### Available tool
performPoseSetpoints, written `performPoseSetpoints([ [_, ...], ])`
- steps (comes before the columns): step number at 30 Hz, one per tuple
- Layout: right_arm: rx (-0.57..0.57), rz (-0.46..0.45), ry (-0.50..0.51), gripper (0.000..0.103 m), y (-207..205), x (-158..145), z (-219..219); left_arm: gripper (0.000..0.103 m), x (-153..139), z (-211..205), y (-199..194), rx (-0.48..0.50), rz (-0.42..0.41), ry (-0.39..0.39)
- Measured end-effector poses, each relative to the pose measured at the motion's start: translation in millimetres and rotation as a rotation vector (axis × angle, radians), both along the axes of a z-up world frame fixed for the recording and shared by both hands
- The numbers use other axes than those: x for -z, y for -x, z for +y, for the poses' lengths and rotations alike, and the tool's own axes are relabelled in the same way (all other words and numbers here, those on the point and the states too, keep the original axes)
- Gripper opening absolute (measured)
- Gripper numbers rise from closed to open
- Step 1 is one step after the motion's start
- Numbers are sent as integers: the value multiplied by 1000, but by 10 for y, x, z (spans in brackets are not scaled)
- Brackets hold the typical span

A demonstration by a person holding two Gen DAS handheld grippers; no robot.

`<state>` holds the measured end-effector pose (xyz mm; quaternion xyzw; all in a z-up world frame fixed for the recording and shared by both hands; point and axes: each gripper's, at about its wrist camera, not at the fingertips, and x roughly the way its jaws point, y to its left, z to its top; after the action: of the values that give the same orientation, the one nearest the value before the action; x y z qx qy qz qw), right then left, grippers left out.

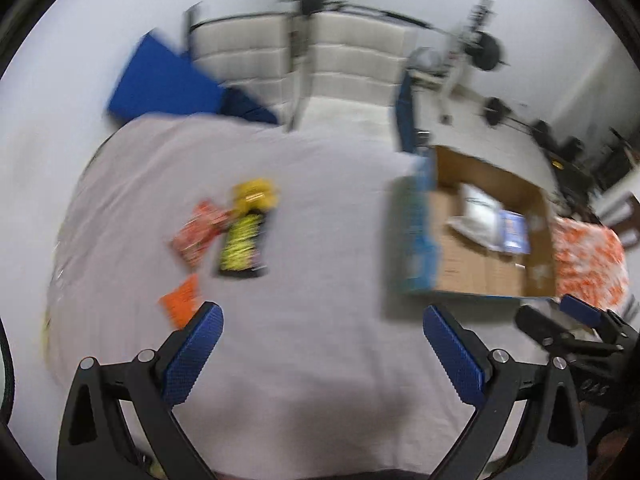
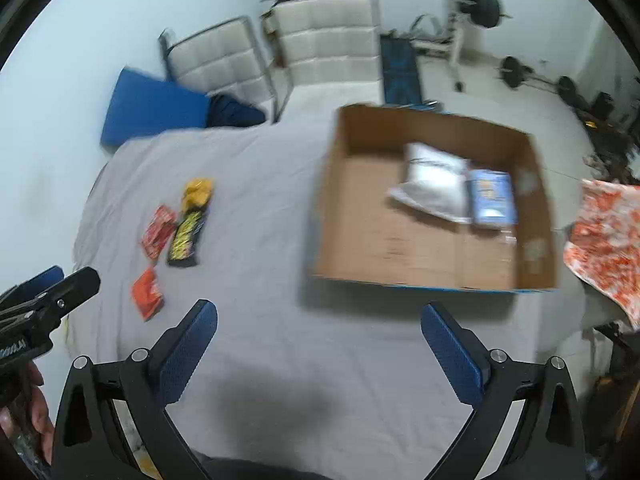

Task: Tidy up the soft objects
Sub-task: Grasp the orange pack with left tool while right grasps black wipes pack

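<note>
Soft snack packets lie on the white sheet (image 2: 260,240): a yellow packet (image 2: 197,192) (image 1: 255,196), a black-and-yellow packet (image 2: 186,238) (image 1: 243,246), a red packet (image 2: 158,232) (image 1: 197,234) and an orange packet (image 2: 147,294) (image 1: 181,300). An open cardboard box (image 2: 532,240) (image 1: 540,248) on the right holds a white pouch (image 2: 434,182) and a blue packet (image 2: 492,198). My left gripper (image 1: 322,320) is open and empty above the sheet, right of the packets. My right gripper (image 2: 318,318) is open and empty, in front of the box.
Two white padded chairs (image 2: 328,44) and a blue mat (image 2: 152,108) stand behind the sheet. Weight equipment (image 2: 480,4) fills the back right. An orange-and-white cloth (image 2: 604,236) lies right of the box. The other gripper shows at each view's edge (image 2: 60,292).
</note>
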<state>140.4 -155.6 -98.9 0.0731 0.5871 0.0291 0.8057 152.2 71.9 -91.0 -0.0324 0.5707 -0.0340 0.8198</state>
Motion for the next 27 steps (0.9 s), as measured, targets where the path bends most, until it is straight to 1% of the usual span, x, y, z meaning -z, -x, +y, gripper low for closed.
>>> performPoseSetpoints([
  [1, -24, 20, -11, 103, -90, 100, 183, 103, 76, 196, -18, -38, 19, -7],
  [3, -59, 57, -24, 103, -227, 266, 458, 103, 281, 606, -44, -117, 72, 3],
  [4, -84, 84, -32, 103, -317, 388, 641, 103, 427, 836, -52, -165, 105, 17],
  [6, -117, 127, -49, 103, -467, 583, 934, 103, 676, 1134, -66, -229, 152, 21],
  [8, -149, 181, -65, 103, -651, 811, 1268, 103, 908, 1332, -90, -270, 197, 17],
  [11, -172, 234, -75, 103, -879, 1088, 1641, 103, 1328, 1591, -141, -315, 276, 19],
  [13, -179, 266, -69, 103, -1045, 1286, 1877, 103, 1582, 1719, -184, -340, 317, 25],
  [16, -183, 313, -62, 103, -1278, 1582, 2160, 103, 1831, 1782, -261, -343, 362, 32],
  [20, -182, 381, -39, 103, -1546, 2007, 2428, 102, 2175, 1836, -400, -338, 422, 48],
  [24, -181, 436, -2, 102, -1747, 2365, 2637, 102, 2402, 1830, -512, -326, 457, 58],
  [27, -175, 464, 10, 102, -1857, 2539, 2725, 102, 2529, 1819, -560, -320, 476, 61],
])
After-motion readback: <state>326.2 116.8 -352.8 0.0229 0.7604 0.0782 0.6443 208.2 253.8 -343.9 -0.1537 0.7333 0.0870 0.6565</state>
